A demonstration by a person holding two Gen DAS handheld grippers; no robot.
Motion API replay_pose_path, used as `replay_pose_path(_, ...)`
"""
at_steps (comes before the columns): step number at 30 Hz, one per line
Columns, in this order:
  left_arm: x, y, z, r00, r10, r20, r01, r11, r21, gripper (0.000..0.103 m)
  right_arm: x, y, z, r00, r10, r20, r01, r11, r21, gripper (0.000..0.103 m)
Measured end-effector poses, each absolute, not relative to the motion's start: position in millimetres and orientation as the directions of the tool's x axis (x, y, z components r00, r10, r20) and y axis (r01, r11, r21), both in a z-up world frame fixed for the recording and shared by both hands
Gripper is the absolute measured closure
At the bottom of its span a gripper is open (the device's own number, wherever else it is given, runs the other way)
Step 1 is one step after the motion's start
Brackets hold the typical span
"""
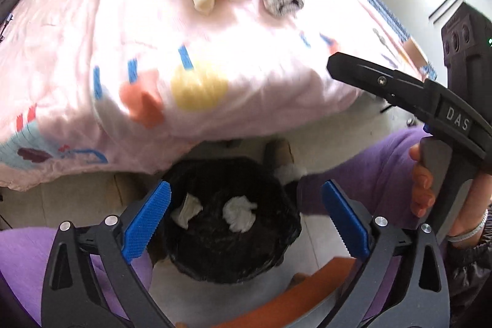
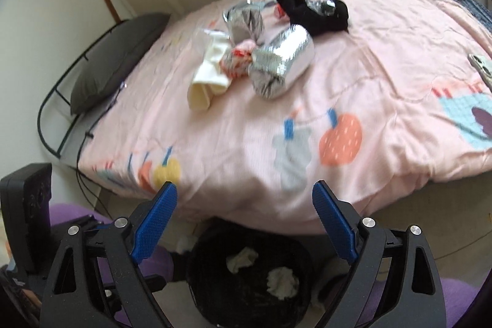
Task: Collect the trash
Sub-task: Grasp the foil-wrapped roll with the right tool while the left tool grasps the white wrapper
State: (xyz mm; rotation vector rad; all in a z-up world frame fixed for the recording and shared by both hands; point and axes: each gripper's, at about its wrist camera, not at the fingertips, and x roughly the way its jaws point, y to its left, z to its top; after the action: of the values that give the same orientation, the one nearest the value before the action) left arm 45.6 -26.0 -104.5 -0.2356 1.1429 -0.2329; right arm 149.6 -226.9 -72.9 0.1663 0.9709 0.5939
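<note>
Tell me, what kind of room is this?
It looks like a bedroom. A big bed with a pink patterned cover fills most of the view, a grey pillow lies at its head, and a black-lined trash bin stands on the floor beside it.

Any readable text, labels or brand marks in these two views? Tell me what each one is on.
"DAS": raised letters on the black body of the right hand-held gripper, seen in the left wrist view.
Pink duvet: only printed shapes, no legible words; faint marks near its far edge are too blurred to read.
Silver wrappers and black-lined bin: no readable text.
</note>
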Motion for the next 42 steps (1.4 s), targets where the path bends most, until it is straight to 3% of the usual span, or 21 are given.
replay_pose_path(22,111,32,-93,0.498,-0.238,-0.834,-0.013,0.959,-0.282,0.006,269,-214,-87,0.438,0.580,-0.687,-0.228,0.811,0.539,0.018)
replay_pose_path(25,119,36,-92,0.502,-0.232,-0.834,-0.021,0.960,-0.279,0.006,277,-211,-94,0.427,0.583,-0.691,-0.204,0.807,0.555,0.028)
replay_pose_path(27,126,40,-92,0.500,-0.236,-0.833,-0.036,0.956,-0.292,0.006,279,-208,-99,0.413,0.570,-0.710,-0.205,0.818,0.538,0.046)
replay_pose_path(29,132,43,-92,0.505,-0.234,-0.831,-0.055,0.952,-0.302,0.006,278,-206,-99,0.402,0.596,-0.695,-0.226,0.800,0.556,0.054)
replay_pose_path(35,149,41,-91,0.521,-0.225,-0.823,-0.080,0.947,-0.310,0.006,266,-211,-88,0.424,0.603,-0.676,-0.292,0.797,0.528,0.055)
replay_pose_path(42,170,27,-89,0.545,-0.244,-0.802,-0.073,0.939,-0.335,0.006,254,-238,-76,0.459,0.660,-0.595,-0.308,0.746,0.590,0.056)
